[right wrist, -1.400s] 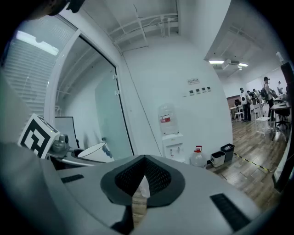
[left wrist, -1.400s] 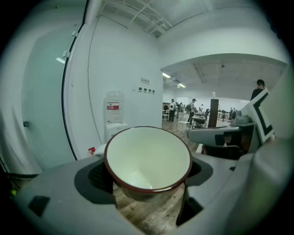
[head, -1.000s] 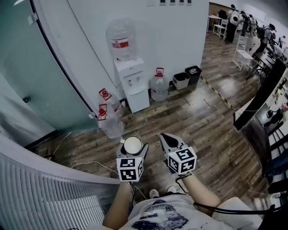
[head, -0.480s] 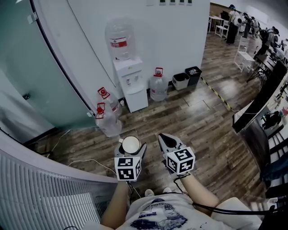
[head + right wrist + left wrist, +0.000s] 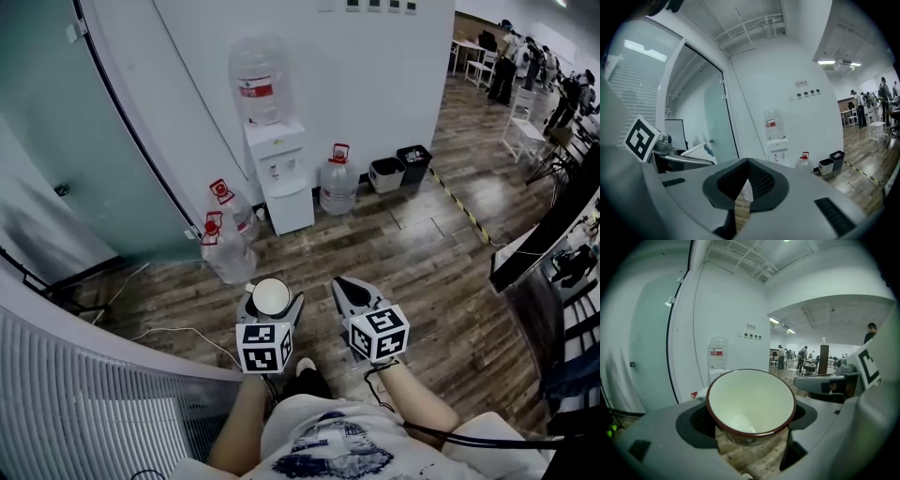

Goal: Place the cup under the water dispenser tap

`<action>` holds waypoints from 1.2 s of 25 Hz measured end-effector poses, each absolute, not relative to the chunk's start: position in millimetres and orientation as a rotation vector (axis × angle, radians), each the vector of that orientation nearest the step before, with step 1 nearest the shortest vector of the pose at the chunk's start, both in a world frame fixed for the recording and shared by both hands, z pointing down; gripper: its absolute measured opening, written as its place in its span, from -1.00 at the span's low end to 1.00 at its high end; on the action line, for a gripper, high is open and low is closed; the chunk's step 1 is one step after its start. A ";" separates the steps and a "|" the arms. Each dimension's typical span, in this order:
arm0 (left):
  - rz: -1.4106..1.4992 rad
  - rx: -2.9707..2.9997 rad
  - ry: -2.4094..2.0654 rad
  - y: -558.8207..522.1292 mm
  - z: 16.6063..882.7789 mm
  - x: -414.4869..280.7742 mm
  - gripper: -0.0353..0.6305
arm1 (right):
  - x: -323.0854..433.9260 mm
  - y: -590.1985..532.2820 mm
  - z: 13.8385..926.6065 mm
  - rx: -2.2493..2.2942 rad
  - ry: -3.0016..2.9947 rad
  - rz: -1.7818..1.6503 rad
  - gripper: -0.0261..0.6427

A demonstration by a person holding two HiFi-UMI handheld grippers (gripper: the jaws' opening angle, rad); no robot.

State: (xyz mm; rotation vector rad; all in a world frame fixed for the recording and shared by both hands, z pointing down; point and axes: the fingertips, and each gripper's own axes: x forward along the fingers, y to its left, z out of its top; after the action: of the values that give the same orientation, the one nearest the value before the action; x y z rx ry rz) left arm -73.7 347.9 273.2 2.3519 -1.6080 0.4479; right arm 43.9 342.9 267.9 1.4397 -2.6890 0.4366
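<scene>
Spreading under everything is a wood floor [image 5: 422, 253], bounded at the far side by a white wall [image 5: 375, 84] and a glass partition [image 5: 84, 159]; against the wall stands the dispenser [image 5: 278, 178], with a bottle [image 5: 258, 80] upturned on top; a spare bottle [image 5: 337, 183] sits just beside it on the floor, two more [image 5: 228, 234] lie near the partition, and two bins [image 5: 397, 167] stand further along the wall.

Both grippers are held low in front of the person, side by side and well apart from the dispenser; the left gripper [image 5: 270, 314] is clamped on the cup [image 5: 271, 296], which sits upright between its jaws, mouth up; the right gripper [image 5: 345, 289] has its jaws pressed together with nothing between them.

The head view shows the whole stretch of floor between cup and dispenser, and the bins; the left gripper view shows what the head view cannot: the cup's pale inside, dark red rim and bare bottom, with the jaw pads pressed to both sides of its wall, while the cup hides most of the dispenser behind it; the right gripper view shows the dispenser's front above its shut jaws, taps too small to make out, and a marker cube [image 5: 642, 137] at its left edge.
</scene>
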 end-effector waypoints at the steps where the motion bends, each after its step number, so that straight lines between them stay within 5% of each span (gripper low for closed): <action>1: 0.455 2.351 -1.619 342.3 274.0 -73.1 0.44 | 44.6 337.4 269.2 1.435 -2.690 0.441 -0.86; 30: 0.476 2.399 -1.460 -8.1 296.7 -127.2 0.44 | -30.3 0.9 299.2 1.455 -2.603 0.535 -0.86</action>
State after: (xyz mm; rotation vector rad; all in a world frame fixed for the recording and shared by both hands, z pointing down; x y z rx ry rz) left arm -127.2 -8.1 296.7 2.3991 -1.4595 0.4757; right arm -30.3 0.9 299.2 1.4550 -2.6034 0.5352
